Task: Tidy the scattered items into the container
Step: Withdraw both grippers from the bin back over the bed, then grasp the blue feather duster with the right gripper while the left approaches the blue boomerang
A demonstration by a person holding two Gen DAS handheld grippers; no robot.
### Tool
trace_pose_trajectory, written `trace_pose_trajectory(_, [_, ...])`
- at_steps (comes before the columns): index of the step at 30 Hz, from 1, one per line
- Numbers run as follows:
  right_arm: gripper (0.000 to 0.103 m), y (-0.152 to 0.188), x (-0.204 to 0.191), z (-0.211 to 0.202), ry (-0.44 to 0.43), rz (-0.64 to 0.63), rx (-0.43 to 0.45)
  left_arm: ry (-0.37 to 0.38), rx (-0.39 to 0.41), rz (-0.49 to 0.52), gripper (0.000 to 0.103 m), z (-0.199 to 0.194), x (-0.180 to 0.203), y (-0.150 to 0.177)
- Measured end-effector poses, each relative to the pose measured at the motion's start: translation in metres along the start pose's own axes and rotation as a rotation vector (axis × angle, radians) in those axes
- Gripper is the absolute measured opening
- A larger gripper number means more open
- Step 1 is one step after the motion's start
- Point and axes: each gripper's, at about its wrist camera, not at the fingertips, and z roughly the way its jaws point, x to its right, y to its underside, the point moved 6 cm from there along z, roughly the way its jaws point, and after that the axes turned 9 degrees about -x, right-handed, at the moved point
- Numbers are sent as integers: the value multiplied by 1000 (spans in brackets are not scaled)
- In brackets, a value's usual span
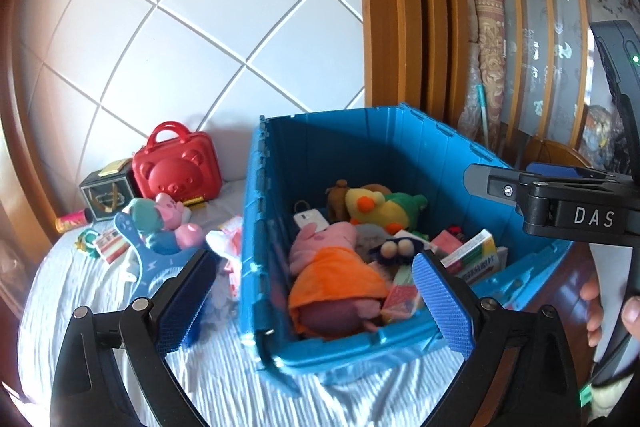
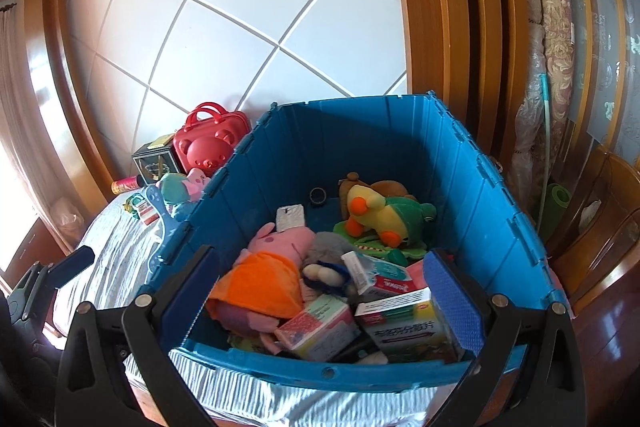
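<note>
On the bed (image 1: 224,379) at my left, a red bear case (image 1: 176,167) and a pink plush (image 1: 176,223) lie beside the blue bin (image 1: 400,135). My left gripper (image 1: 316,299) and right gripper (image 2: 320,299) hover over it, jaws spread, gripping nothing; the pig toy (image 2: 276,267) and boxes (image 2: 404,323) lie inside.

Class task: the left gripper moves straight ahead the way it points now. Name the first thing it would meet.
Probably the pig plush in the orange dress, lying in the blue crate. The open left gripper frames it, though it might clip the crate's near rim first; depth is unclear.
</note>
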Motion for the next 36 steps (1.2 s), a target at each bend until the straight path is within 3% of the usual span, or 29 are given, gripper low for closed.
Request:
trace_pose_trajectory(9, [103,23,-139,8,-89,-70,30,-77,-30,-94,101,-28,-133,60])
trace_pose_trajectory(18, [103,29,-251,61,-197,-192,-50,-218,-113,-284,101,-24,-264,107])
trace_pose_trajectory(25, [103,25,-296,140,-260,-219,-154,-297,-199,-338,101,20,-326,123])
trace_pose_trajectory(36, [103,16,-309,278,-201,-195,-332,-313,-327,-287,101,138,-373,106])
